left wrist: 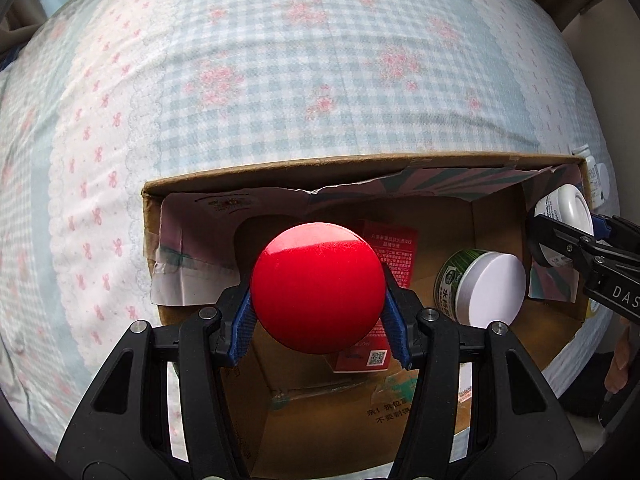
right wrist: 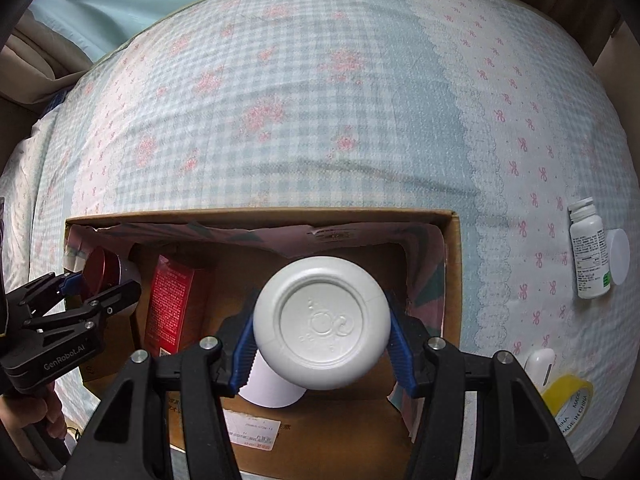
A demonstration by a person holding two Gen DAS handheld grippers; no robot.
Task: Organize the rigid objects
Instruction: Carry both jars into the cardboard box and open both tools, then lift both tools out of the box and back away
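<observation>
1. Left wrist view is mostly bed (left wrist: 280, 80), its checked cover with pink flowers filling everything beyond the box
2. Box (left wrist: 360, 168), open-topped cardboard, lies on the bed and is the landmark here; both grippers hang over its opening
3. Inside the box: a red carton (right wrist: 170, 300) lies toward its left side, and a green tin (left wrist: 480, 284) with a white lid lies toward its right side, so part of the sorting looks done
4. Left gripper (left wrist: 318, 292) is clamped on a red can (left wrist: 318, 286), blue pads against both flanks, held above the box's left half and, as I judge, about to be let go
5. Right gripper (right wrist: 322, 322) is closed around a white bottle (right wrist: 322, 322), base toward the camera, above the box's right half
6. Outside the box, to its right on the bed: a white pill bottle (right wrist: 588, 252) on its side with a loose white lid (right wrist: 618, 256) touching it, a yellow tape roll (right wrist: 570, 400), and a small white case (right wrist: 540, 366) beside the tape
7. Left to do, in my estimate: release both held items, then collect those four
</observation>
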